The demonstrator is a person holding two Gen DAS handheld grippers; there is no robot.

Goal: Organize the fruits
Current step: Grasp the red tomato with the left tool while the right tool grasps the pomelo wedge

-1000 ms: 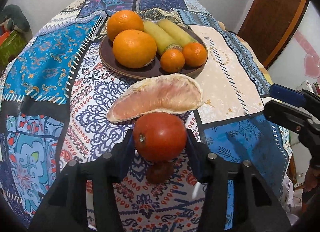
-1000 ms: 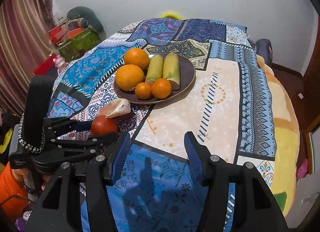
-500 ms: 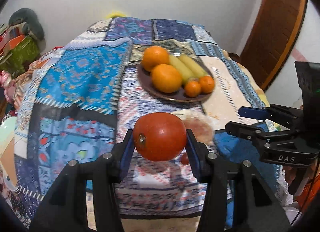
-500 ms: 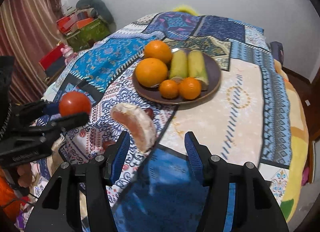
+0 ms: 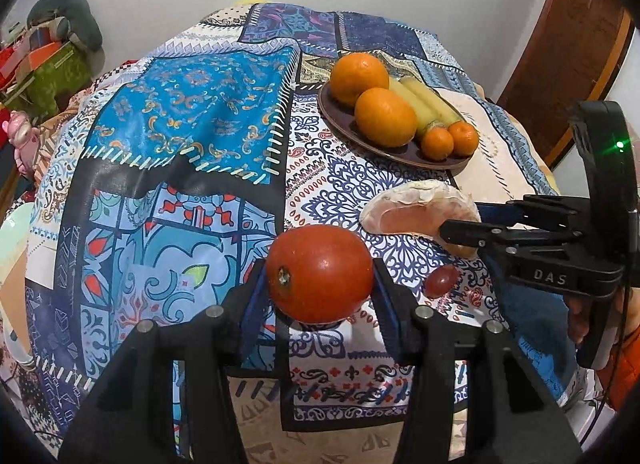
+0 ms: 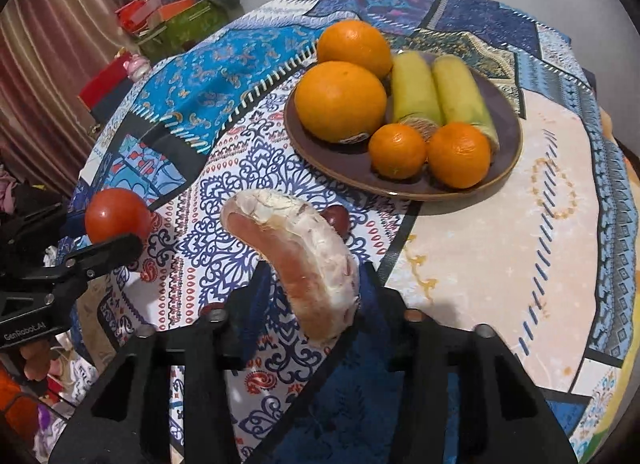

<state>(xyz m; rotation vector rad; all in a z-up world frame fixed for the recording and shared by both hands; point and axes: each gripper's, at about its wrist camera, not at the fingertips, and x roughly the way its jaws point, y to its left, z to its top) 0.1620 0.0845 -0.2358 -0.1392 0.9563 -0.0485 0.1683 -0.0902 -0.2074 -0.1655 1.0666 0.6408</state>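
Both grippers carrying fruit toward the plate

The left gripper (image 5: 320,288) is clamping the tomato (image 5: 319,273) in half-open jaws; the right gripper (image 6: 310,296) has just been closing its jaws on the pomelo wedge (image 6: 296,256), long axis running away from it; the plate (image 6: 508,160) is lying beyond, nearer the right hand.
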